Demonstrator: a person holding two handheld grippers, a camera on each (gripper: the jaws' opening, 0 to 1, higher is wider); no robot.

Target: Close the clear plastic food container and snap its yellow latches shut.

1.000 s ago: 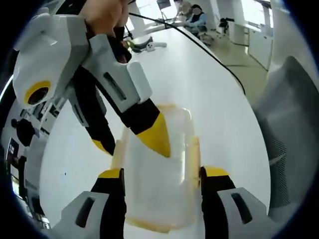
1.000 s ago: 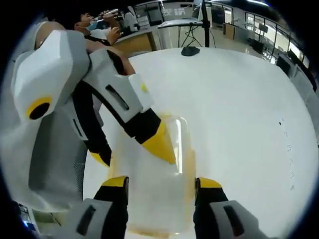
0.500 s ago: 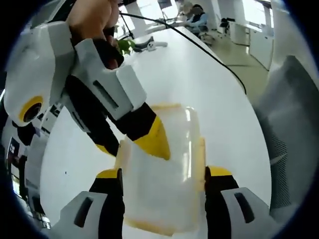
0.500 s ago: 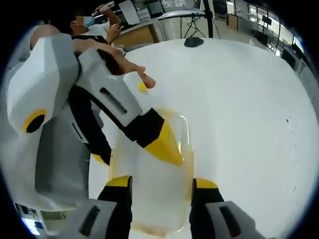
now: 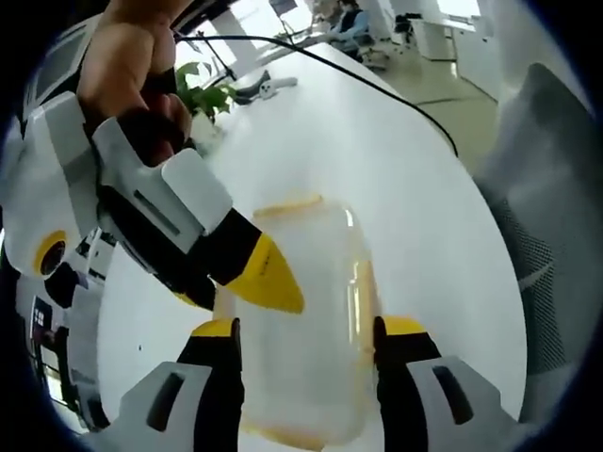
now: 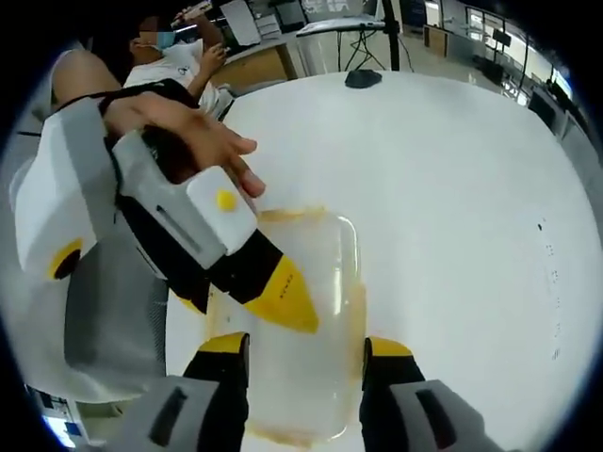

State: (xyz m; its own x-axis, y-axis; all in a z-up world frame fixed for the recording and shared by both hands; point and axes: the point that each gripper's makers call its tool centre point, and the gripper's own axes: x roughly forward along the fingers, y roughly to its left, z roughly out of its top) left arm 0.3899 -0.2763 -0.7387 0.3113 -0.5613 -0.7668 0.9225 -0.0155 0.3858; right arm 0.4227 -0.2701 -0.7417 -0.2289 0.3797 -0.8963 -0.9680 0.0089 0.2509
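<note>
Your left gripper (image 5: 300,330) and right gripper (image 6: 303,344) (jaws spread) both straddle the container (image 5: 301,311) at lower centre; uneven squeezing could skid it across the tabletop (image 5: 377,151)

The container (image 5: 301,320) is clear, glossy plastic with yellow trim. The surface (image 6: 452,188) is smooth, white and faintly shiny. Both gripper shells look like matt white plastic with glossy yellow tips.
</note>
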